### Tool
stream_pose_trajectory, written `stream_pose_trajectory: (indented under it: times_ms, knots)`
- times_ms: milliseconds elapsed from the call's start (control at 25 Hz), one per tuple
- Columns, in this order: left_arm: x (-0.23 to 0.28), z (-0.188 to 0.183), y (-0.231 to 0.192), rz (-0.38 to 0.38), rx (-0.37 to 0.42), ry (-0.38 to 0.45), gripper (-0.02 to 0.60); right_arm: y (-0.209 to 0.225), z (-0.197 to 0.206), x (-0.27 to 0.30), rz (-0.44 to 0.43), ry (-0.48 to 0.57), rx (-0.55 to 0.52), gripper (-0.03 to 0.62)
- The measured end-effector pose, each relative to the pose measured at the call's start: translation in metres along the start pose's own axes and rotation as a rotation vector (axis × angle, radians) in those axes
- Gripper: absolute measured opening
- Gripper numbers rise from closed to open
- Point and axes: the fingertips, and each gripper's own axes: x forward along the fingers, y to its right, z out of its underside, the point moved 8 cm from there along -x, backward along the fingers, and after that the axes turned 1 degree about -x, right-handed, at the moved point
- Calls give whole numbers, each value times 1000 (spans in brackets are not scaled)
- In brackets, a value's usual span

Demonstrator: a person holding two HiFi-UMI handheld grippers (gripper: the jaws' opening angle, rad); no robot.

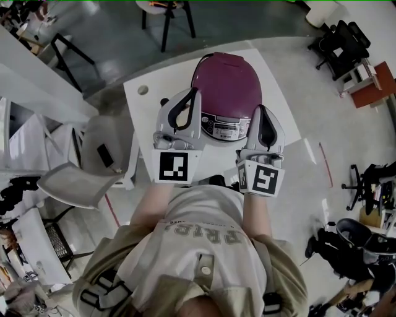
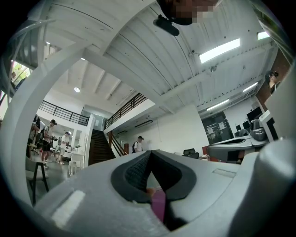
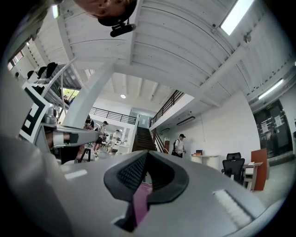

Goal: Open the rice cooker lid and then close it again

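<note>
The rice cooker (image 1: pixel 226 83) stands on a small white table (image 1: pixel 154 93), its maroon lid down and its silver control panel (image 1: pixel 226 127) facing me. My left gripper (image 1: pixel 193 94) lies along the cooker's left side with its jaws shut and nothing between them. My right gripper (image 1: pixel 260 110) sits at the cooker's right front, also shut and empty. Whether either one touches the cooker I cannot tell. In the left gripper view the closed left gripper (image 2: pixel 150 155) points slightly upward into the hall, with a maroon sliver (image 2: pixel 158 203) below. The right gripper (image 3: pixel 145 155) in its own view shows the same.
A grey chair (image 1: pixel 93 161) stands left of the table and a stool (image 1: pixel 164 15) beyond it. Black office chairs (image 1: pixel 340 43) are at the far right. The table has a round hole (image 1: pixel 143 90) near its left edge. Both gripper views show people far off by a staircase.
</note>
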Motion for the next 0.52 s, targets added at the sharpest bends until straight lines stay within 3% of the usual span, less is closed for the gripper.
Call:
stream_pose_trajectory:
  times_ms: [520]
  knots:
    - [5, 1, 0, -8, -3, 2, 12, 5, -2, 4, -1, 0, -18, 0]
